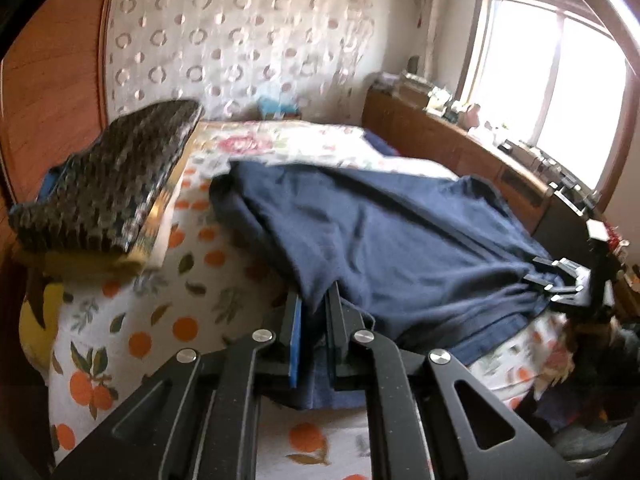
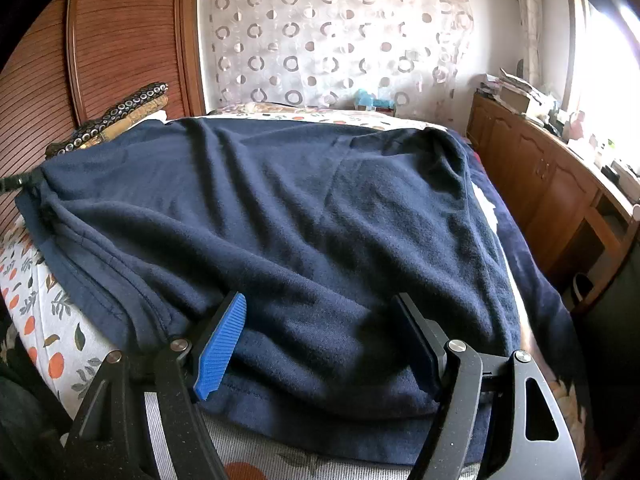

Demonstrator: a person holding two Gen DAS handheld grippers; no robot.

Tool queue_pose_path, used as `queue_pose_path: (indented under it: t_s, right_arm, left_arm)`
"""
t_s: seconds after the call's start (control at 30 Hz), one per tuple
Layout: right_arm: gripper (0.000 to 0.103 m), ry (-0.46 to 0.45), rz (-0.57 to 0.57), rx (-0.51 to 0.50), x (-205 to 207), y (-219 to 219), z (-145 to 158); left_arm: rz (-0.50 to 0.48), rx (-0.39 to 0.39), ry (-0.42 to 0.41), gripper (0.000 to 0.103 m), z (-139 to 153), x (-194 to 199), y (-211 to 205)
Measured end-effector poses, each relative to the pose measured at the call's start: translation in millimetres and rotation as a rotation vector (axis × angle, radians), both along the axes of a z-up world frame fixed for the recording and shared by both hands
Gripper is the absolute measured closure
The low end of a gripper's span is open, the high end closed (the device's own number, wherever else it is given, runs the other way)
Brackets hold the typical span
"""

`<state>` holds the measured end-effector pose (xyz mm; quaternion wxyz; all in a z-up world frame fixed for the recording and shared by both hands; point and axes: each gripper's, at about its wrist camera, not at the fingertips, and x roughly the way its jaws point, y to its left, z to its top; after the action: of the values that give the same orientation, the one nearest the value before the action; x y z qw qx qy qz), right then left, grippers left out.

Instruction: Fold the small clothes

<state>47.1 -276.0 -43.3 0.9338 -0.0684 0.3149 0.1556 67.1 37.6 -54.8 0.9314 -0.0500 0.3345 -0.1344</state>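
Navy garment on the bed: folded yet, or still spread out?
Still spread. The navy garment lies wide and rumpled across the bed sheet, no tidy fold showing. The left tool is shut on its edge.

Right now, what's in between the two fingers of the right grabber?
Only a bunched fold of the navy garment. The right gripper stands open around it, pads apart, as the right wrist view shows.

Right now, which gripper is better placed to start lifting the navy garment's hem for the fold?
Left. The left gripper is already shut on the navy garment at its near edge. The right gripper stands open, fingers astride the cloth on the orange-print sheet; it would have to close first.
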Motion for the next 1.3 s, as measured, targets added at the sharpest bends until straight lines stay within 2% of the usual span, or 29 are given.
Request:
queue_pose_path:
  t_s: [0.2, 0.57, 0.7, 0.77, 0.87, 1.07, 1.3]
  right_arm:
    - [0.027, -0.007, -0.005, -0.005, 0.5, 0.8, 0.1]
    - [0.023, 0.027, -0.041, 0.006, 2.3, -0.9, 1.4]
    - [0.023, 0.058, -0.091, 0.01, 4.1, -1.5, 5.8]
    - [0.023, 0.063, -0.131, 0.048, 2.1, -6.9, 6.9]
    - [0.023, 0.046, -0.131, 0.107, -7.1, -16.1, 7.4]
    - [0.023, 0.048, -0.138, 0.031, -17.8, -22.8, 10.3]
    - [0.023, -0.026, -0.181, 0.051, -35.9, -43.2, 33.5]
  left_arm:
    - [0.003, 0.006, -0.067, 0.093, 21.0, 2.7, -15.8]
    - [-0.105, -0.021, -0.122, 0.093, 49.7, 15.5, -54.3]
    - [-0.141, -0.024, -0.135, 0.093, 57.9, 19.1, -70.6]
    - [-0.155, -0.023, -0.141, 0.093, 60.3, 20.7, -77.7]
    - [-0.172, -0.025, -0.142, 0.093, 62.8, 23.3, -86.4]
    - [-0.203, -0.043, -0.141, 0.093, 70.0, 30.2, -102.9]
    - [-0.279, -0.042, -0.159, 0.093, 88.1, 40.1, -143.6]
